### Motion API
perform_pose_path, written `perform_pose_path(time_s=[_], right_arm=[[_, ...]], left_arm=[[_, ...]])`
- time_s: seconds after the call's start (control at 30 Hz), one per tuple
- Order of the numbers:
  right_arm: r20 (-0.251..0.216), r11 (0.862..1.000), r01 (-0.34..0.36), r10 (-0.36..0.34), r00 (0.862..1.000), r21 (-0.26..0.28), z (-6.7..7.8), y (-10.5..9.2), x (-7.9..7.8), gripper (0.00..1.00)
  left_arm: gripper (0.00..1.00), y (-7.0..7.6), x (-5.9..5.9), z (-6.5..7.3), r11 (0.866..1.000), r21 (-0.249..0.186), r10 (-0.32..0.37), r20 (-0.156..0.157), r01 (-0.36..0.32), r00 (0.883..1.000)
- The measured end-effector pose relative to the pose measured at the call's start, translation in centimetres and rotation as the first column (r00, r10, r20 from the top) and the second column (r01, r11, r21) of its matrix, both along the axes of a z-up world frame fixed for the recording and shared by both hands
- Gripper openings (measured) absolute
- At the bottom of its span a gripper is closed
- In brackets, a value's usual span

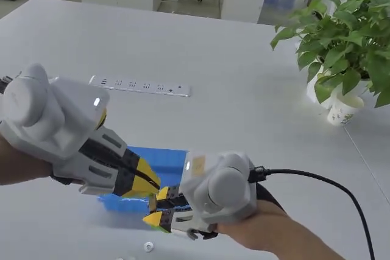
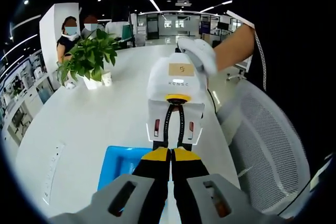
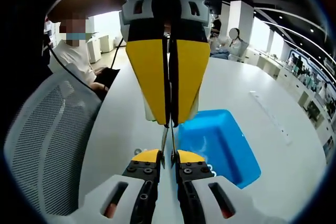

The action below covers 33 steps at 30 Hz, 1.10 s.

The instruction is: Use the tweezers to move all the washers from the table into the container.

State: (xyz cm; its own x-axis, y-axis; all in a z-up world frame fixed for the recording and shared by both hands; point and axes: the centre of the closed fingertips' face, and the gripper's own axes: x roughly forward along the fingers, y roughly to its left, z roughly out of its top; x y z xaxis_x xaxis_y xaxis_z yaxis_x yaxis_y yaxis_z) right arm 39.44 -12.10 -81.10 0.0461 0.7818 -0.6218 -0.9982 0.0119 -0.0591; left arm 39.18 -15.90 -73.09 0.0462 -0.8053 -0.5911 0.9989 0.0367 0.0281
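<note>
Both left tongs [image 3: 169, 120] and right tongs [image 3: 169, 159] clamp the tweezers [image 3: 167, 141] by the container [image 3: 226, 145], plant [image 1: 341, 35] beyond.

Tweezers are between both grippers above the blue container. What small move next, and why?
Probably close the right gripper gently on the tweezers. The left gripper is shut on them, their free end lies between the right jaws, and I cannot tell whether those pinch yet. A washer lies on the table near the container, so a firm hold comes first.
</note>
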Motion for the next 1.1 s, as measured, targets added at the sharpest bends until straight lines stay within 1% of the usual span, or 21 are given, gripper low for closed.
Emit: perform_pose_path(time_s=[0.17, 0.33, 0.43, 0.6, 0.67, 0.73, 0.9, 0.97, 1.1], right_arm=[[-0.001, 1.000, 0.001, -0.001, 1.000, -0.001, -0.6, 0.0, -0.4, 0.12], [-0.018, 1.000, 0.005, -0.005, 1.000, 0.003, -1.6, 0.0, -0.9, 0.12], [-0.022, 1.000, 0.005, -0.005, 1.000, 0.008, -2.1, 0.1, -1.3, 0.12], [-0.016, 1.000, -0.010, 0.010, 1.000, -0.007, -2.9, 0.2, -1.8, 0.12], [-0.026, 1.000, -0.010, 0.010, 1.000, -0.006, -3.2, 0.2, -2.0, 0.12], [-0.021, 1.000, -0.015, 0.015, 1.000, -0.008, -3.4, 0.2, -2.2, 0.12], [-0.029, 1.000, -0.014, 0.013, 1.000, -0.012, -3.8, 0.3, -2.3, 0.12], [-0.028, 1.000, -0.014, 0.014, 1.000, -0.016, -4.0, 0.3, -2.3, 0.12], [-0.026, 0.999, -0.024, 0.023, 0.999, -0.028, -4.4, 0.3, -2.5, 0.12]], left_arm=[[0.03, 0.2, -0.3, -0.5, 1.000, -0.003, 0.005, -0.014, -0.005, 1.000], [0.03, 0.3, -0.8, -1.4, 1.000, 0.001, 0.006, -0.029, -0.006, 1.000], [0.03, 0.3, -1.2, -1.8, 1.000, 0.005, 0.006, -0.031, -0.006, 1.000], [0.03, 0.4, -1.7, -2.6, 1.000, 0.010, 0.011, -0.036, -0.011, 0.999], [0.03, 0.4, -1.9, -2.8, 1.000, 0.012, 0.012, -0.036, -0.011, 0.999], [0.03, 0.5, -2.0, -3.0, 1.000, 0.015, 0.012, -0.037, -0.011, 0.999], [0.03, 0.5, -2.1, -3.4, 1.000, 0.016, 0.015, -0.038, -0.014, 0.999], [0.03, 0.5, -2.2, -3.6, 1.000, 0.019, 0.014, -0.034, -0.013, 0.999], [0.03, 0.5, -2.3, -4.1, 1.000, 0.024, 0.013, -0.039, -0.012, 0.999]])
